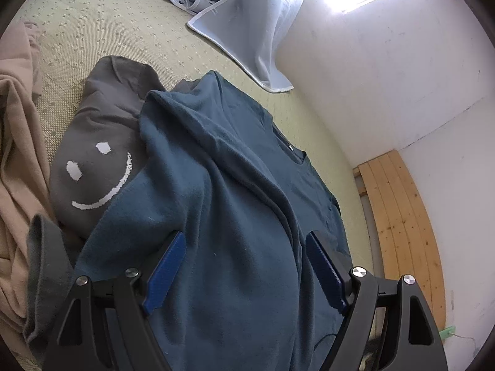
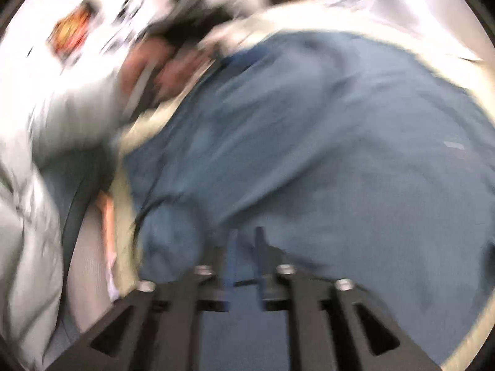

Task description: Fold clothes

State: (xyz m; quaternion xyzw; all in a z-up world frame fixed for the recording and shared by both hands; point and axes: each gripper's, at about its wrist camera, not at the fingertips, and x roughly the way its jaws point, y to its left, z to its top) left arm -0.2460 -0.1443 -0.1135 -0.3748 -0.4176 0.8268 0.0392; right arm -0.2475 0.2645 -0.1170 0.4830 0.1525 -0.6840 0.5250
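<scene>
A blue sweater (image 1: 235, 204) lies spread on a pale green mat (image 1: 102, 34), its neck opening toward the white wall (image 1: 386, 61) and one side folded loosely over the middle in long creases. The left gripper (image 1: 246, 266) hangs over the sweater's lower part with its two blue pads (image 1: 168, 266) spread wide; the cloth lies flat under the gap and neither pad presses on it.

To the left of the sweater, partly tucked under its edge, sits a grey shirt (image 1: 102, 142) with a white smiley face printed on it. Further left of that lies a heap of beige cloth (image 1: 15, 160). Beyond the sweater's shoulder, near the wall, a pale blue blanket (image 1: 256, 21) with a light trim is draped on the mat. To the right of the sweater, past the mat's edge, bare wooden slats (image 1: 405, 216) run along the wall.

The right wrist view is badly blurred. The sweater (image 2: 324, 154) fills most of it, and the right gripper (image 2: 247, 256) is low over the cloth, its fingers a narrow gap apart. Whether any fabric is caught between them cannot be told. Left of the sweater in this view is a person's light grey clothing (image 2: 62, 123).
</scene>
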